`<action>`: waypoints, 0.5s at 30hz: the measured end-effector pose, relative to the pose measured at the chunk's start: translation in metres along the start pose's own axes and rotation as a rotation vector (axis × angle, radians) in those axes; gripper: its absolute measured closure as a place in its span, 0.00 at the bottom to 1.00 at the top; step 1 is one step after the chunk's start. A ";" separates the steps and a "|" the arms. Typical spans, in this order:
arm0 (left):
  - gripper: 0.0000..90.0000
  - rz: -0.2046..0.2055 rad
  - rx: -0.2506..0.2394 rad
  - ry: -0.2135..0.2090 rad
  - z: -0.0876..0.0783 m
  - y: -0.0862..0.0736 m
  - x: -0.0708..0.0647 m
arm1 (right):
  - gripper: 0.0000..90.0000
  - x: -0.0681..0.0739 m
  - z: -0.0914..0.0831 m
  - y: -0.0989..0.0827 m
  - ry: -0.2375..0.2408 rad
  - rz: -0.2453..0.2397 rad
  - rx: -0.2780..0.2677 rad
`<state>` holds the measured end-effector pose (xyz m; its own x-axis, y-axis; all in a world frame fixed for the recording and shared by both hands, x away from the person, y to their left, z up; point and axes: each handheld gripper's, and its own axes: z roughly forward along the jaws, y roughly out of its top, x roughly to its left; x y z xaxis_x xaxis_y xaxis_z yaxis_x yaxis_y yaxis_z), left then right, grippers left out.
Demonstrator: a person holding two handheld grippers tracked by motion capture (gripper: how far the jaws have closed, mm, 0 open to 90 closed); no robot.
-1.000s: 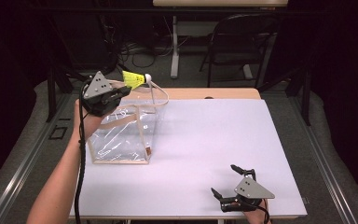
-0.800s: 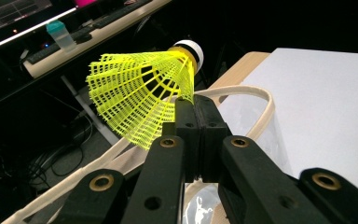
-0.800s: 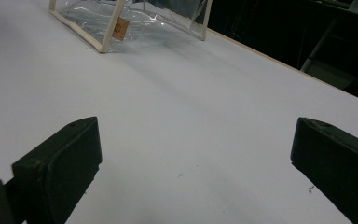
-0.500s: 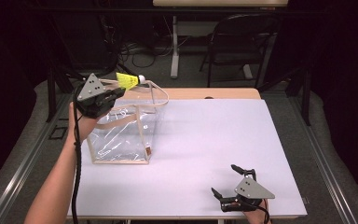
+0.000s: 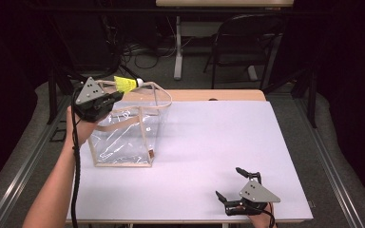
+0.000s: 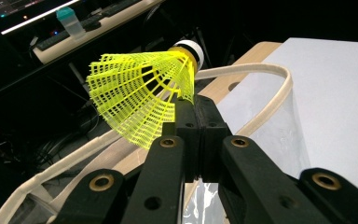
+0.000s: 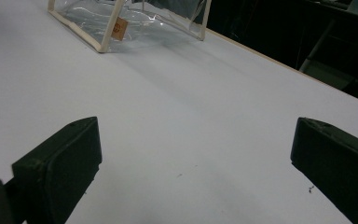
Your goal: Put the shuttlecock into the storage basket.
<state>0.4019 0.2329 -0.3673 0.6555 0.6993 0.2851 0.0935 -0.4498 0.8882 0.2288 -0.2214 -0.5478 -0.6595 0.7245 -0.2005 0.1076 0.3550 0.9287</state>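
Shuttlecock held above the clear bag

The left gripper [image 5: 111, 96] pinches the yellow shuttlecock [image 5: 126, 84] by its skirt, above the bag [image 5: 123, 137] near its handle [image 6: 261, 70]. The right gripper [image 5: 233, 183] rests low over the table [image 5: 209, 137], jaws wide.

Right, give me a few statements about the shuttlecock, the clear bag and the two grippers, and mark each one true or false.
1. The left gripper is shut on the yellow shuttlecock. True.
2. The shuttlecock lies at the bottom of the clear bag. False: it is held up by the bag's handles, above its far rim.
3. The right gripper is open over bare table. True.
4. The right gripper holds the bag's handle. False: it holds nothing, far from the bag.
5. The bag lies flat. False: it stands upright.
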 end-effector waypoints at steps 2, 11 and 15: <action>1.00 -0.002 0.003 0.003 0.000 -0.001 0.000 | 0.02 0.000 0.000 0.000 0.000 -0.001 0.001; 1.00 -0.005 0.018 0.009 0.000 -0.008 0.001 | 0.02 0.000 0.000 0.000 0.001 -0.001 0.000; 1.00 -0.003 0.025 0.007 0.000 -0.010 0.001 | 0.02 0.000 0.000 0.000 0.000 -0.001 0.001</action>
<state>0.4018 0.2376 -0.3756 0.6502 0.7042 0.2851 0.1141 -0.4615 0.8798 0.2288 -0.2213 -0.5477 -0.6595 0.7242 -0.2016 0.1076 0.3564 0.9281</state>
